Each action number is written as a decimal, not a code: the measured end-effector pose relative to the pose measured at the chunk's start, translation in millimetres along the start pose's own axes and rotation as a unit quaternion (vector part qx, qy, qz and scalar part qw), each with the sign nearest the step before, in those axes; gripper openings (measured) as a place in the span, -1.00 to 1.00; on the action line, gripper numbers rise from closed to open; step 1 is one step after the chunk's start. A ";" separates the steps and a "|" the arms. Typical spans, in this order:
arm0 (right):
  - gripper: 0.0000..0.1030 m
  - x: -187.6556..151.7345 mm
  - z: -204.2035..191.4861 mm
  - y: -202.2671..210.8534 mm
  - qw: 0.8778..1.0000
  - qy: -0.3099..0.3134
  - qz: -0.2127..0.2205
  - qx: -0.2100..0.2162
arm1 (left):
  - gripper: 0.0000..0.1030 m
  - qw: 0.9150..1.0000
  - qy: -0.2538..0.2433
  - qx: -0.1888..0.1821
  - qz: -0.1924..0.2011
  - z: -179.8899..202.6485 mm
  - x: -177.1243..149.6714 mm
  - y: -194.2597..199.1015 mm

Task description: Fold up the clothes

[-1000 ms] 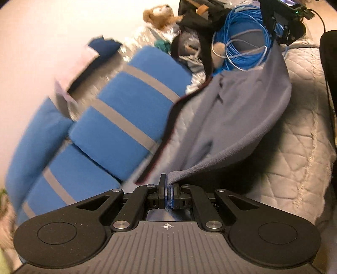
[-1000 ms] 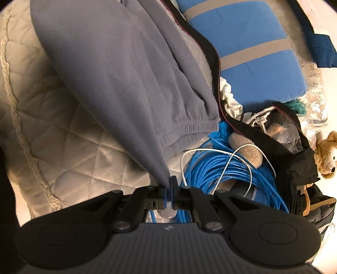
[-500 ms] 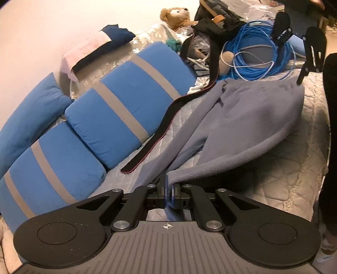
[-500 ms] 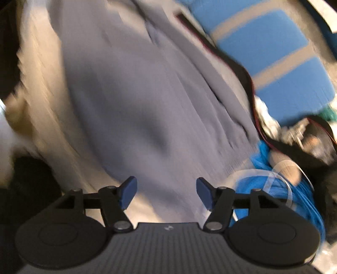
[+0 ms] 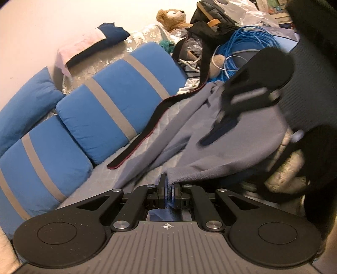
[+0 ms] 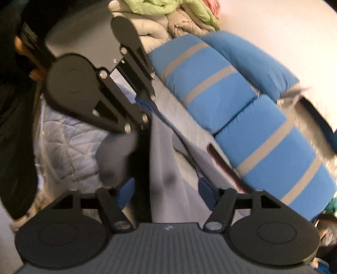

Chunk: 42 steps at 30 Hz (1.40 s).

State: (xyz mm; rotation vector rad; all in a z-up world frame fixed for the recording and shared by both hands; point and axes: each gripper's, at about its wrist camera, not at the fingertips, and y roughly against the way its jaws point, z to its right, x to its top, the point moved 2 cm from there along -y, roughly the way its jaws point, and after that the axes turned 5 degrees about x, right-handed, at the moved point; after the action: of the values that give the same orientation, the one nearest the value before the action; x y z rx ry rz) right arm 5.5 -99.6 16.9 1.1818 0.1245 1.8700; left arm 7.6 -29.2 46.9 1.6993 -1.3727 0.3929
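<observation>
Bed [image 5: 134, 168] with a pale quilted cover runs under everything. Blue pillows with grey stripes [image 5: 118, 101] line its far edge, left of and beyond the left gripper's fingers; in the right wrist view the same pillows sit to the right of the right gripper's fingers.

Grey fleece garment [image 5: 231, 147] lies spread on the bed ahead of the left fingers, one edge lifted off the cover and running down into them. In the right wrist view the garment fills the space between and ahead of the right fingers.

Black strap with red edge [image 5: 147, 130] lies on the bed along the pillows, left of the garment.

Coil of blue cable [image 5: 248, 46] sits far ahead and right of the left fingers, beside a black bag [image 5: 210, 19] and a teddy bear [image 5: 171, 18].

Left gripper [image 5: 167, 187]: fingers pinched together on the garment's edge, fabric caught between the blue pads.

Right gripper [image 6: 166, 191]: fingers spread wide, holding nothing, garment passing below between them. Motion blur here. In the left wrist view it hovers over the garment, ahead and right of the left fingers.
</observation>
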 end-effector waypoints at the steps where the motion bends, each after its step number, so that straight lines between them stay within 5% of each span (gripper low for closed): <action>1: -0.01 -0.2 -3.0 -7.2 1.000 0.007 0.003 -0.012 | -0.90 1.000 0.004 0.004 -0.001 0.2 -1.3 -0.4; 2: -0.50 -1.1 -4.8 -13.3 1.000 0.011 0.004 -0.021 | -0.90 1.000 0.008 0.008 -0.001 0.1 -2.6 -0.8; 3: -0.72 -2.4 -5.7 -17.9 1.000 0.009 0.010 -0.024 | -0.90 1.000 0.012 0.011 -0.002 -0.6 -3.7 -1.5; 5: -0.87 -5.4 -2.4 -20.6 0.999 -0.009 0.028 -0.027 | -0.90 1.000 0.018 0.018 -0.001 -1.8 -5.5 -2.7; 8: -0.89 -7.4 7.2 -18.4 0.997 -0.042 0.051 -0.029 | -0.79 0.999 0.013 0.036 0.001 1.2 -6.4 -5.4; 11: -0.89 -6.9 18.8 -12.7 0.994 -0.068 0.067 -0.043 | -0.33 0.998 -0.004 0.055 -0.004 10.0 -7.5 -9.6; 12: -0.90 -7.3 23.6 -11.1 0.993 -0.078 0.071 -0.047 | -0.32 0.998 -0.008 0.055 -0.009 12.4 -8.5 -11.6; 27: -0.92 -23.7 87.1 16.4 0.964 -0.223 0.086 -0.116 | -0.38 0.998 -0.023 -0.012 -0.051 35.0 -20.7 -25.1; 33: -0.93 -34.9 103.4 22.1 0.953 -0.267 0.091 -0.114 | -0.82 0.997 -0.038 -0.019 -0.058 31.3 -20.9 -24.6; 36: -0.93 -37.5 103.7 21.3 0.952 -0.267 0.089 -0.119 | -0.85 0.995 -0.083 0.019 -0.050 30.3 -20.6 -21.5; 38: -0.93 -37.8 102.0 21.3 0.953 -0.262 0.089 -0.125 | -0.86 0.989 -0.116 0.081 -0.042 25.9 -20.9 -19.7; 40: -0.93 -37.5 101.0 22.9 0.953 -0.260 0.092 -0.126 | -0.86 0.978 -0.148 0.145 -0.034 21.4 -21.0 -17.5; 42: -0.92 -36.8 99.9 23.5 0.954 -0.259 0.096 -0.120 | -0.86 0.955 -0.177 0.238 -0.023 15.7 -20.1 -15.5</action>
State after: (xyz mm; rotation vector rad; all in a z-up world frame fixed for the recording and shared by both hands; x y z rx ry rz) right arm 72.6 -175.2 57.7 1.5048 -0.5109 1.6149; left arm 10.5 -29.2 17.2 2.2801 -1.5773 0.4301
